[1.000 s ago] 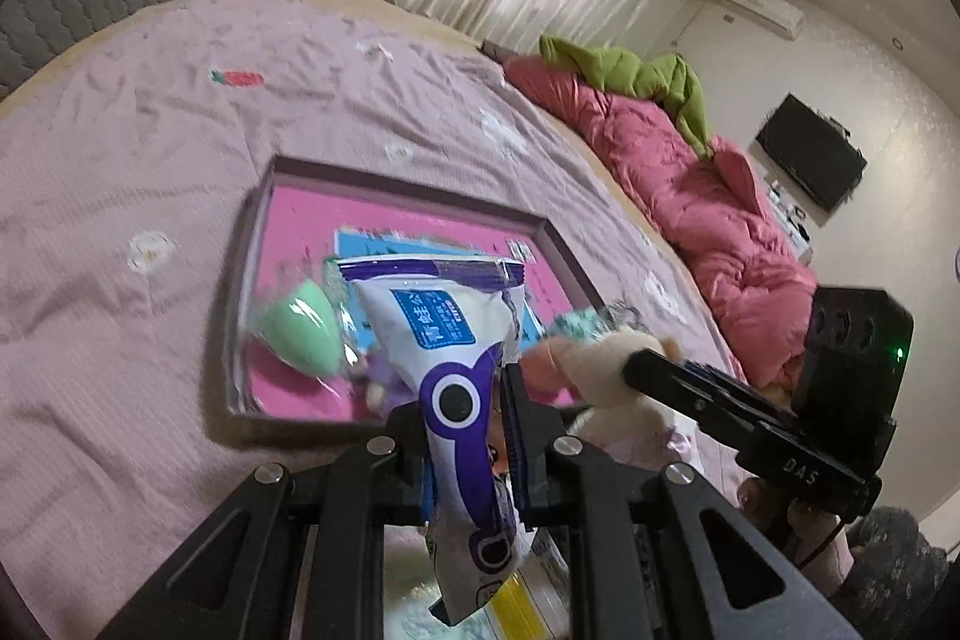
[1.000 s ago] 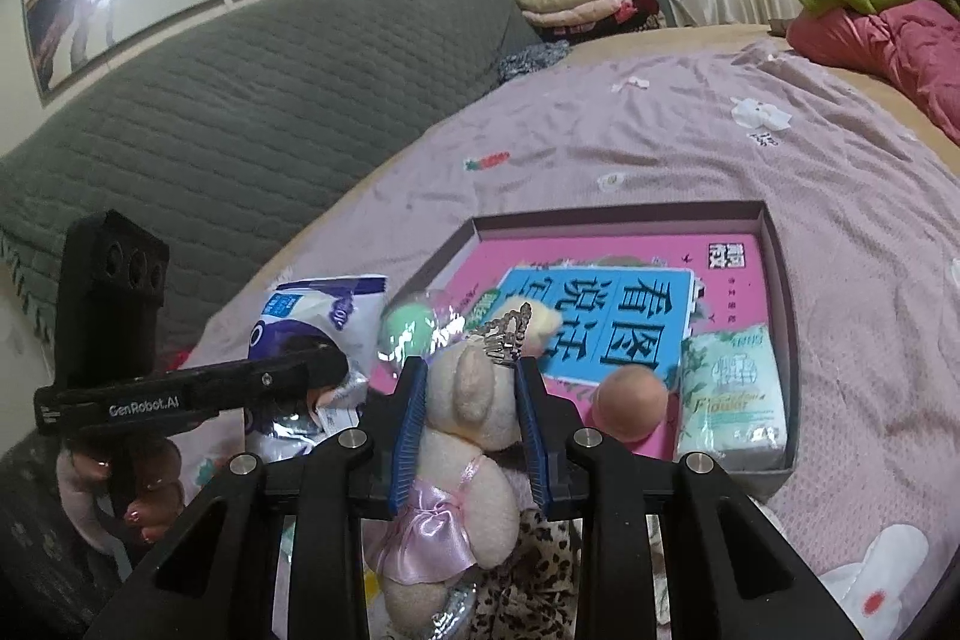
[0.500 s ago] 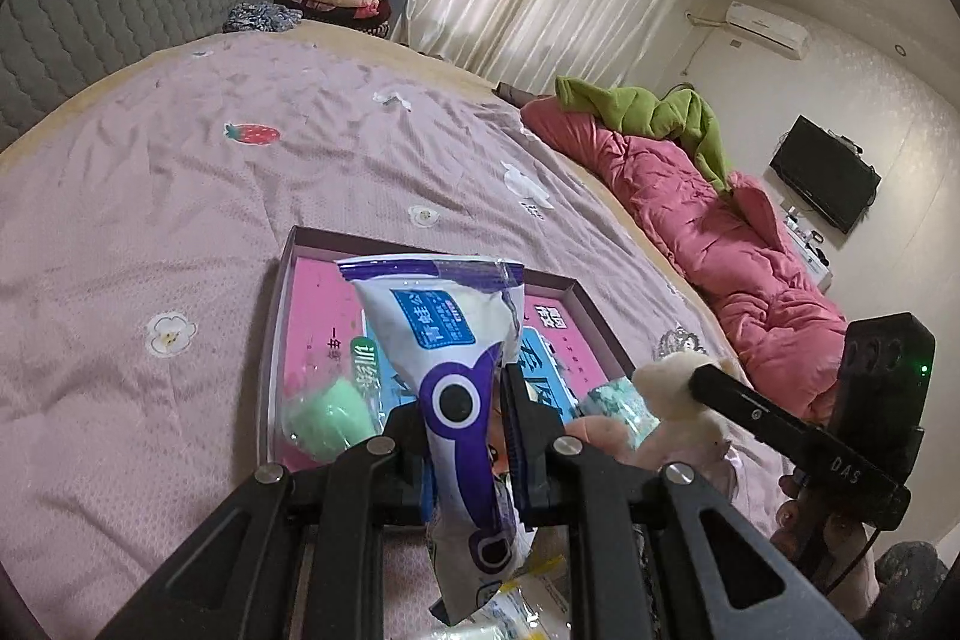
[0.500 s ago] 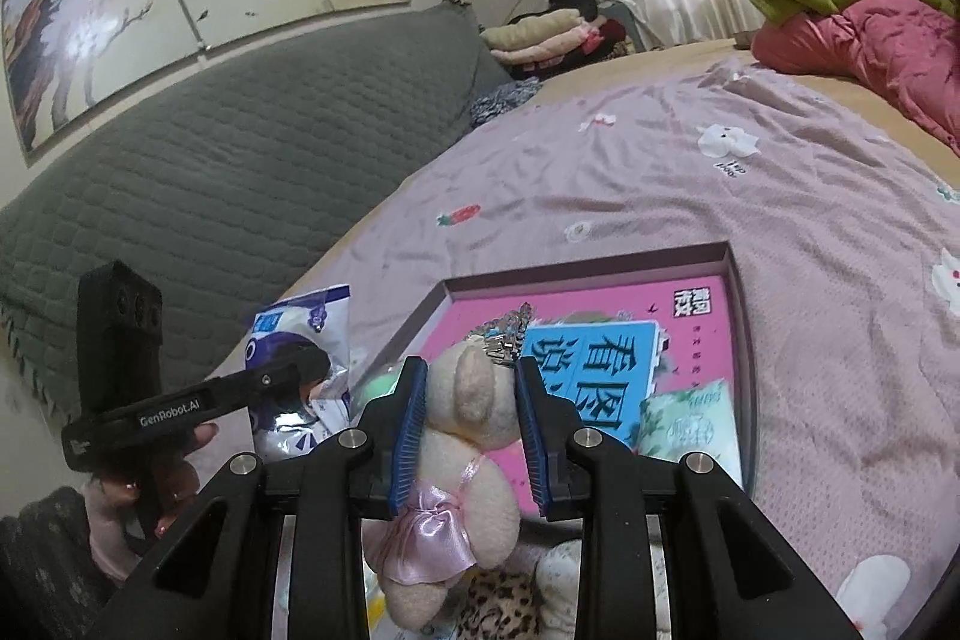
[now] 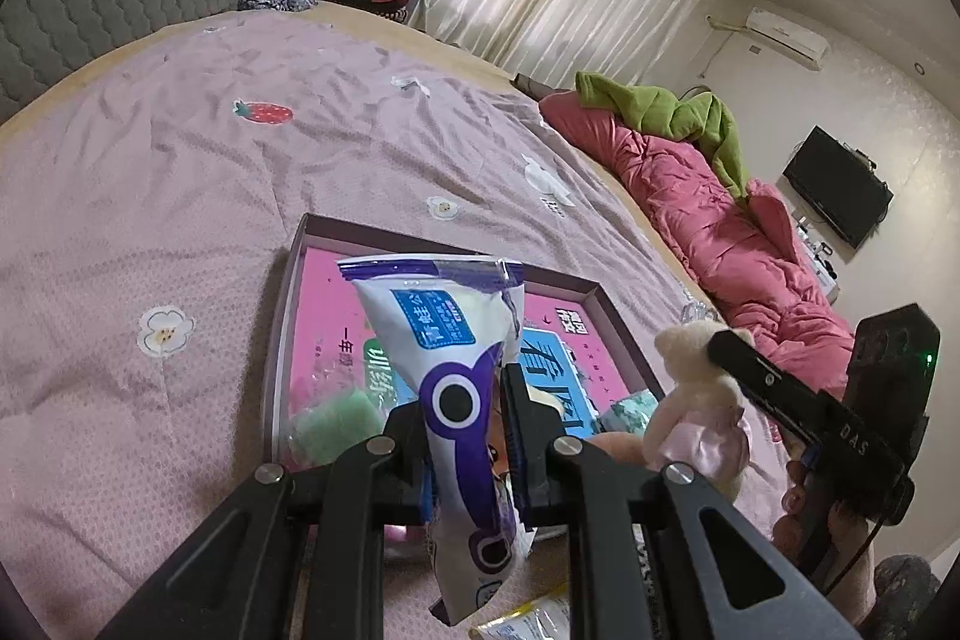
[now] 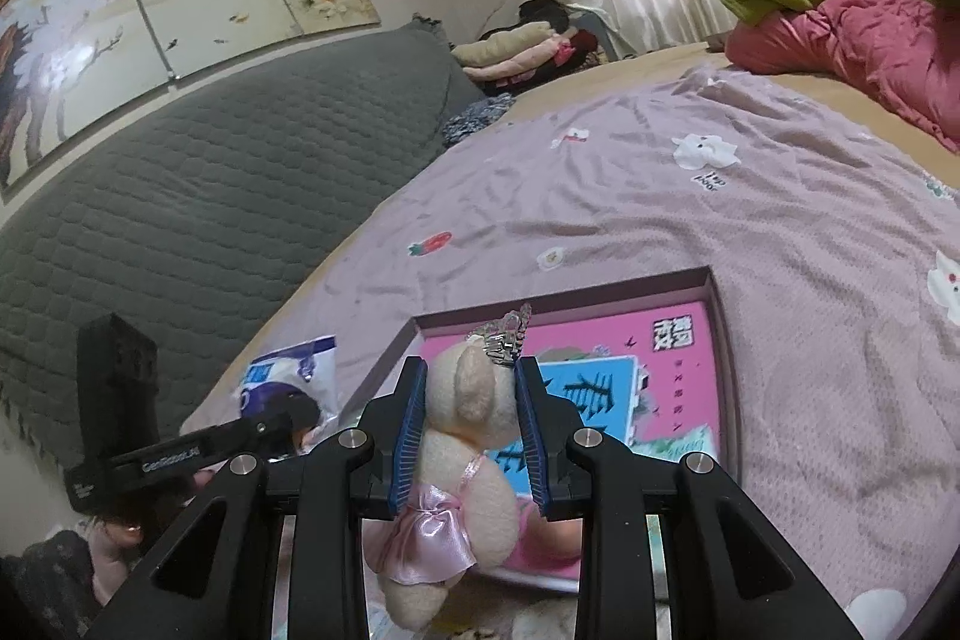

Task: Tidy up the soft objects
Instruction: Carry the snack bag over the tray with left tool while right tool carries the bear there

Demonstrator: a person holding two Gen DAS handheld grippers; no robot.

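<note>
Purple-and-white pouch and cream plush, both held above the bed.
Left wrist: left gripper [image 5: 465, 421] clamped on pouch [image 5: 456, 376], over the box [image 5: 282, 340] on the pink bedspread [image 5: 180, 196]. Right wrist: right gripper [image 6: 471, 430] pinching plush bear [image 6: 468, 436] at the box's near edge.

We list two soft items, both held above the bed near the tray's front edge.

White and purple soft packet [image 5: 459, 376]: blue label, black-and-white eye print, crinkled sealed top; upright, pinched at its middle, lower end hanging free.

Cream plush bear [image 6: 465, 436]: pink satin bow and skirt, small silvery crown on its head; upright, clamped at the head and shoulders, legs dangling.
</note>
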